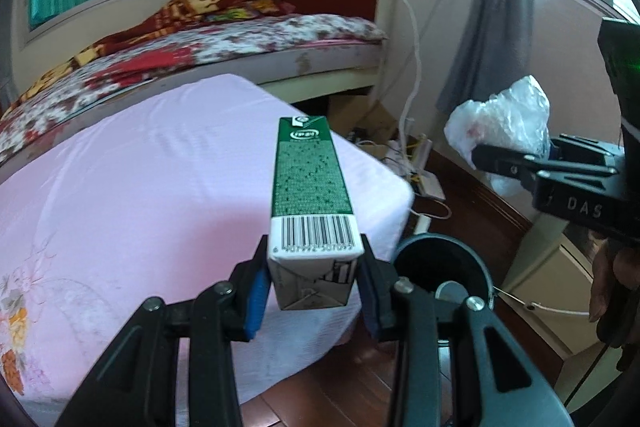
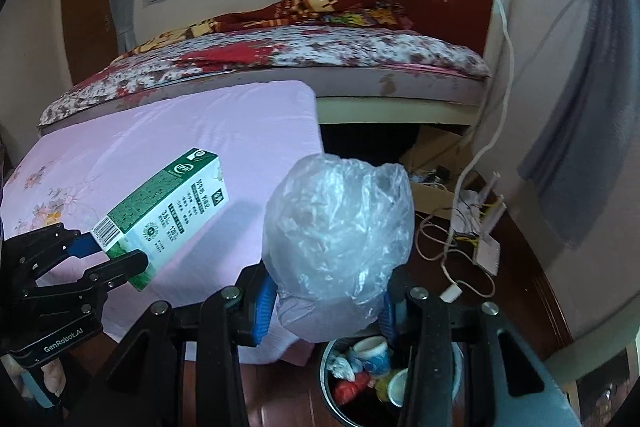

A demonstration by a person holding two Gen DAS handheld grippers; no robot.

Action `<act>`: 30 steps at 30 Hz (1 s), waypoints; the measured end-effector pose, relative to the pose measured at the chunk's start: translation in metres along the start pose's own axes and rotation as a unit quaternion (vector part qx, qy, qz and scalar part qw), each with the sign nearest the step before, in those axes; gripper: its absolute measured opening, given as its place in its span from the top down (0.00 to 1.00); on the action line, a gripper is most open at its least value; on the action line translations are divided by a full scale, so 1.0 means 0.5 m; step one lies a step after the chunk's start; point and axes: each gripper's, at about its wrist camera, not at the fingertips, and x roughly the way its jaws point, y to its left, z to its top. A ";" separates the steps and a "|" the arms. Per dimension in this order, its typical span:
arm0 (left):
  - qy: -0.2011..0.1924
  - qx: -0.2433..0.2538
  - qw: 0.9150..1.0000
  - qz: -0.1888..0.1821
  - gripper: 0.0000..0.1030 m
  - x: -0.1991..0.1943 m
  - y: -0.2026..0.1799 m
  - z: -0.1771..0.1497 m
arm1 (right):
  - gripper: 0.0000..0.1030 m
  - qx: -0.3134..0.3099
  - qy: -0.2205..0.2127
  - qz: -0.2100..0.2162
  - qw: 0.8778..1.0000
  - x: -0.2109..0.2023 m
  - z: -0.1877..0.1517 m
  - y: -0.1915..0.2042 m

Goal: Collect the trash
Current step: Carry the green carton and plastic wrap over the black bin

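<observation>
The big bed with the flowered red and white cover (image 2: pixel 320 55) fills the back of the room. In front of it is the bench with the pink cloth (image 1: pixel 120 167). Beside the bench, on the brown wood floor, stands the round dark trash bin (image 1: pixel 444 267).

The left tool (image 1: pixel 316 287) is clenched on the green and white paper drink carton (image 1: pixel 310 187), held up over the corner of the bench. The right tool (image 2: pixel 328 307) is clenched on the crumpled clear plastic bag (image 2: pixel 340 227), held up just above the bin.

I think the step now is carrying both bits of trash to the bin. Next, each tool has to get right over the bin's mouth and let go.

Only the right view looks down into the bin: it shows paper cups (image 2: pixel 374 351) and wrappers already inside. Only the left view shows the carton's barcode end-on and a bit of the person's hand (image 1: pixel 612 287).
</observation>
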 end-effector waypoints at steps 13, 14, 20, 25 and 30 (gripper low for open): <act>0.010 0.056 0.997 -0.042 0.61 -0.003 -0.144 -0.032 | 0.57 0.094 0.013 -0.039 0.995 -0.050 -0.159 -0.152; 0.012 0.058 0.997 -0.045 0.61 -0.002 -0.148 -0.036 | 0.57 0.091 0.016 -0.044 0.995 -0.051 -0.166 -0.159; 0.024 0.070 0.996 -0.056 0.61 0.005 -0.179 -0.055 | 0.57 0.113 0.016 -0.049 0.992 -0.068 -0.200 -0.203; 0.031 0.082 0.994 -0.071 0.61 0.016 -0.214 -0.066 | 0.57 0.106 0.011 -0.048 0.993 -0.078 -0.215 -0.213; 0.043 0.093 0.991 -0.082 0.61 0.027 -0.240 -0.086 | 0.57 0.113 0.029 -0.049 0.992 -0.058 -0.249 -0.229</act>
